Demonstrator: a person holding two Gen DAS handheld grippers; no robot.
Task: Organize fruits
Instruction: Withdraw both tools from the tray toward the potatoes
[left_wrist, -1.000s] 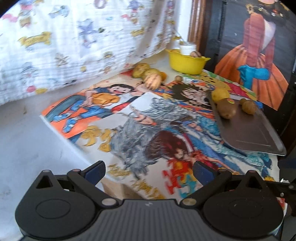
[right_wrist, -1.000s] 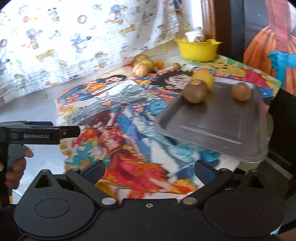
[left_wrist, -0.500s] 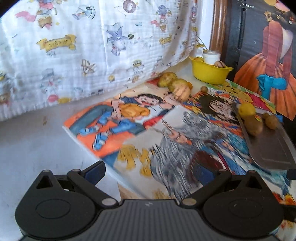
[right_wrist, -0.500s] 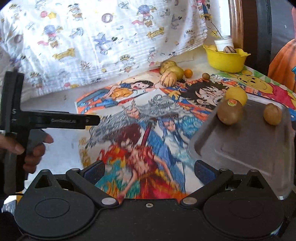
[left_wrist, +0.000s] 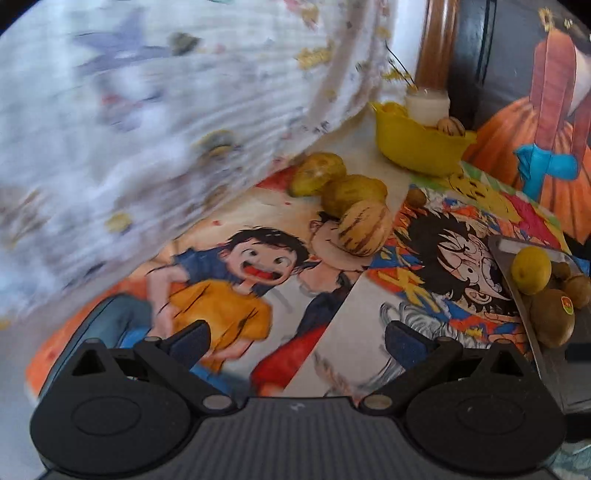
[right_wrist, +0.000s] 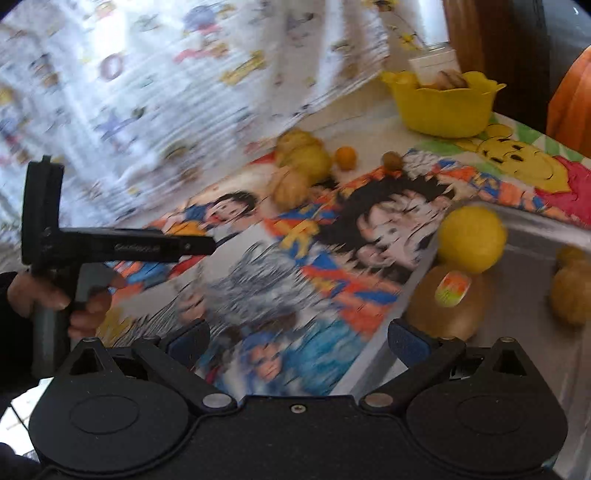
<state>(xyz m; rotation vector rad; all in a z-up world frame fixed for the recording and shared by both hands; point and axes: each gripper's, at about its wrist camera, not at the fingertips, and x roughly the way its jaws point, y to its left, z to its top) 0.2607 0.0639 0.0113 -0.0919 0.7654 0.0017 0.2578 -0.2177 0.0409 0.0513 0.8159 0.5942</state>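
Left wrist view: my left tool (left_wrist: 295, 338) gaped empty, right tool (right_wrist: 297, 338) too; striped melon (left_wrist: 364, 229) looked firm, smooth, rollable, so grip across its middle.

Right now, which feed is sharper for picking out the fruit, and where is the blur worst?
Left wrist view: striped melon and yellow bowl fairly crisp; the white cloth at left smears. Right wrist view: motion blur throughout, the stickered kiwi and lemon soft-edged, mat artwork streaked. Fisheye bends both.
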